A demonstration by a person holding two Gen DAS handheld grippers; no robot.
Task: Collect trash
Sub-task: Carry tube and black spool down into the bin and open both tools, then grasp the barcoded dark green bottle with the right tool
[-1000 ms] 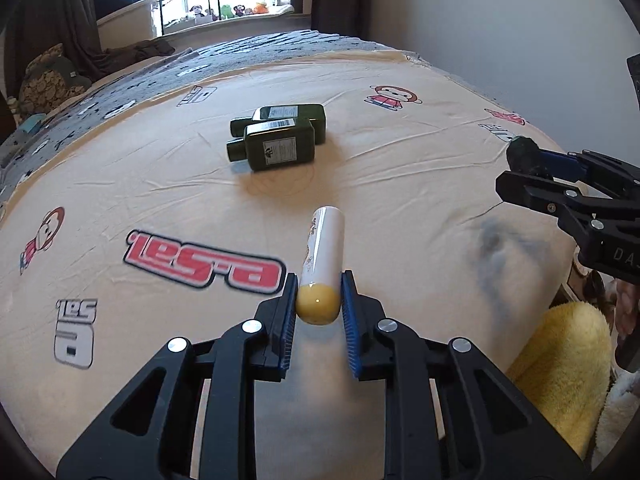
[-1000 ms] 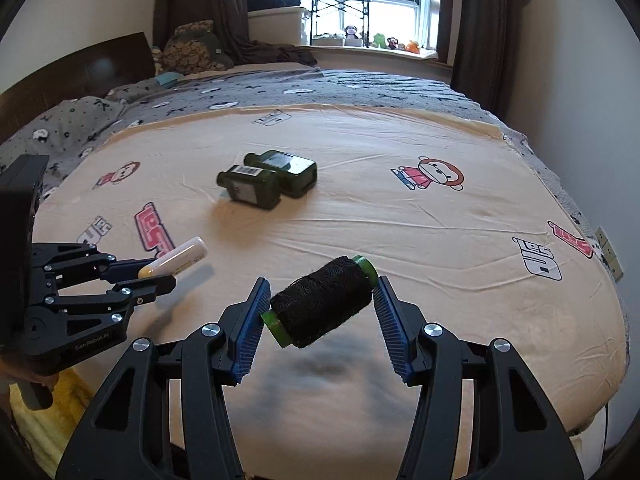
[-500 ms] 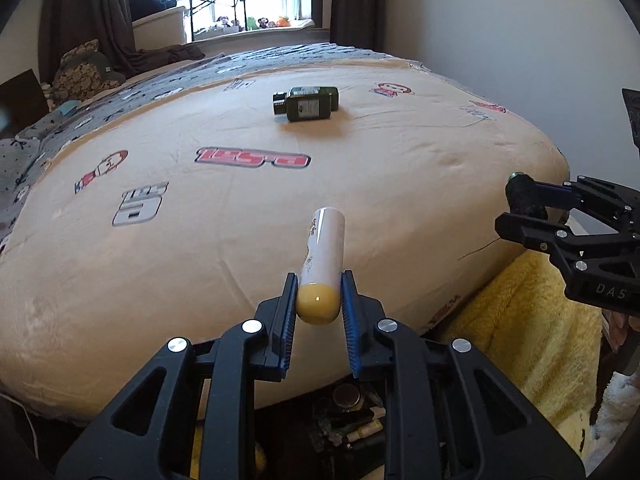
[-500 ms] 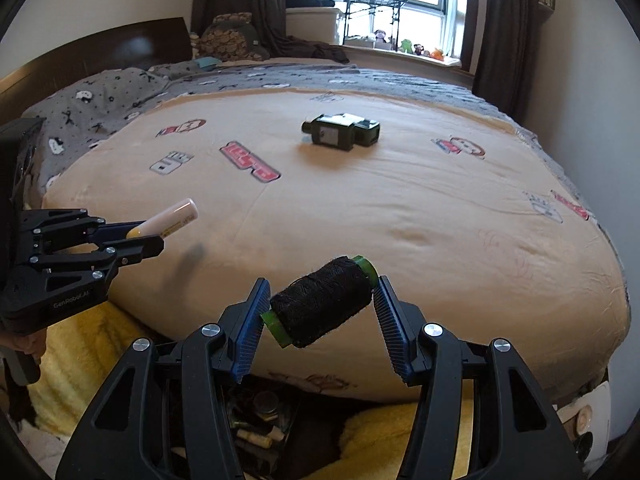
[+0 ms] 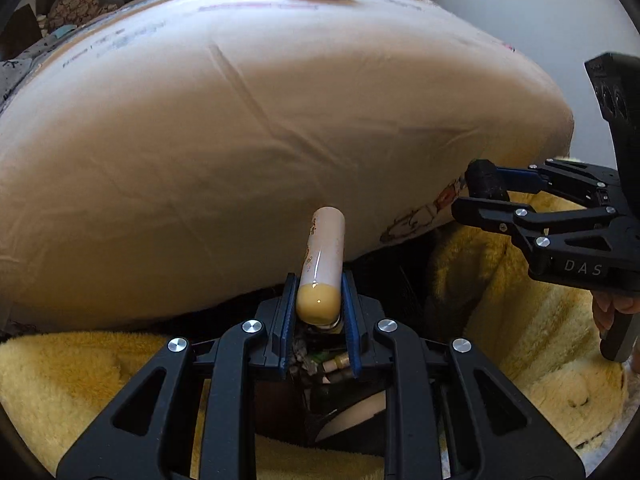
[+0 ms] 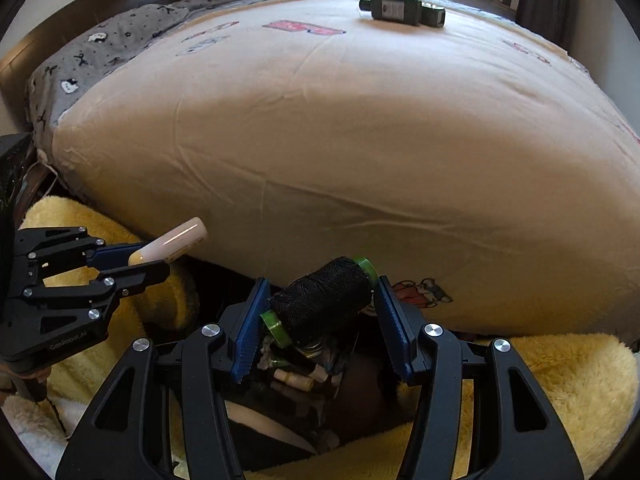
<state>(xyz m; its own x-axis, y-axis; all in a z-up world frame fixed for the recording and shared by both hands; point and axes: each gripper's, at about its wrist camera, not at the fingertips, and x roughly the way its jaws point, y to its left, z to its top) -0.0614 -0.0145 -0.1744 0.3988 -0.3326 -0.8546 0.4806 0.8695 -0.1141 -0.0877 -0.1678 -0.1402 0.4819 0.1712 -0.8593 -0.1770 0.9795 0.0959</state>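
The left claw grips a tube; the right claw grips a thread spool. Both hang over a dark bin near the bed. Two bottles lie far on it.

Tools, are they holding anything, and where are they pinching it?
Left tool pinches the white tube at its yellow end. Right tool pinches the black thread spool across its green ends.

Both wrist views low, close at bed edge, facing forward; share bed, dark bottles.
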